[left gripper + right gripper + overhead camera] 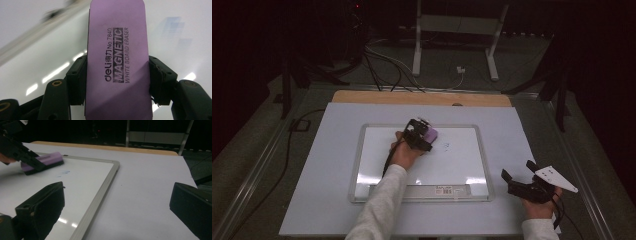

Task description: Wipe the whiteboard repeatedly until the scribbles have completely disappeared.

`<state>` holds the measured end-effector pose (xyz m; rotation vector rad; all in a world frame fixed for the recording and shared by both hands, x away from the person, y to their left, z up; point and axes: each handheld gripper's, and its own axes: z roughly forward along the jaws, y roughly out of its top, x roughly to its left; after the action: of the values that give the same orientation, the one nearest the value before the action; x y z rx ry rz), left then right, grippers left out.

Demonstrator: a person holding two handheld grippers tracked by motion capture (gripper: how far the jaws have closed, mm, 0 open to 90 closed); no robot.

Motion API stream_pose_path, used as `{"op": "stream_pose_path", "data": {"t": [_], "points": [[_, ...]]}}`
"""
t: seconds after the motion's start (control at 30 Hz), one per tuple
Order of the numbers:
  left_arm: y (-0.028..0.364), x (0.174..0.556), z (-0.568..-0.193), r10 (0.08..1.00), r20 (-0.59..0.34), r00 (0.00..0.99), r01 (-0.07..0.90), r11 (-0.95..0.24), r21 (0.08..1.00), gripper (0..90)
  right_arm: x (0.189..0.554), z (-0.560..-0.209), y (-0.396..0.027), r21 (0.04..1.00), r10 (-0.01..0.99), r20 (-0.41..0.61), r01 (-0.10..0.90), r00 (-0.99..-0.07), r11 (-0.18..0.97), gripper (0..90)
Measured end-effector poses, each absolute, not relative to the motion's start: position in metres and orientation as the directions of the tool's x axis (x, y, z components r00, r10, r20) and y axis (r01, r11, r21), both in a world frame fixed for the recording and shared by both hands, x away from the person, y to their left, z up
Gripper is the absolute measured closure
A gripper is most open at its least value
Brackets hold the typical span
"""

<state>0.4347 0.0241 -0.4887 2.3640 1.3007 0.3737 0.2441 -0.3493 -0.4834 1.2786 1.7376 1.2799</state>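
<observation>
Plainly, a purple eraser (117, 65) is pinched across its width by the left gripper (421, 134), the two black jaws pressed against its long sides, as seen in the left gripper view, where the printed label runs along the eraser's length. The eraser's long axis is thus lined up with the gripper's own pointing direction, running away from the hand. In the high view the eraser (431, 134) is found on the whiteboard (377, 150), in its upper middle part, held low against or just above the white surface; contact cannot be told for certain.

A small patch of blue marks (447, 146) is seen on the board just beside the eraser, at about four o'clock from it in the high view. In the right gripper view the same marks (63, 173) lie just past the eraser's (43, 161) near end. The wiping of these marks is judged to be the work in hand, and the coming move would be a short sweep toward four o'clock, with the eraser kept flat.

The left hand is by far the nearer one. The right gripper (518, 176) is held well apart, off the board at its lower right corner, over the pale table cover (322, 200), its jaws spread with nothing between them.
</observation>
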Motion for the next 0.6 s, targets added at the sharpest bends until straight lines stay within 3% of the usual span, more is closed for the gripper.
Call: {"op": "stream_pose_path", "data": {"t": [0.1,0.3,0.47,0.6], "points": [[0.037,0.441,-0.489,0.878,0.018,0.479,0.769,-0.429,0.474,41.9,0.244,-0.483,-0.349,0.939,0.941,0.065,0.338,-0.333,0.055,0.1],[0.01,0.444,-0.489,0.83,0.031,0.557,0.717,-0.5,0.485,41.9,0.245,-0.483,-0.345,0.939,0.938,0.061,0.338,-0.343,0.063,0.1],[-0.021,0.436,-0.488,0.736,0.035,0.676,0.638,-0.608,0.473,41.9,0.246,-0.483,-0.345,0.939,0.936,0.062,0.338,-0.348,0.064,0.1],[-0.04,0.412,-0.485,0.596,0.033,0.802,0.524,-0.729,0.442,41.9,0.247,-0.483,-0.344,0.939,0.935,0.061,0.337,-0.35,0.065,0.1]]}}
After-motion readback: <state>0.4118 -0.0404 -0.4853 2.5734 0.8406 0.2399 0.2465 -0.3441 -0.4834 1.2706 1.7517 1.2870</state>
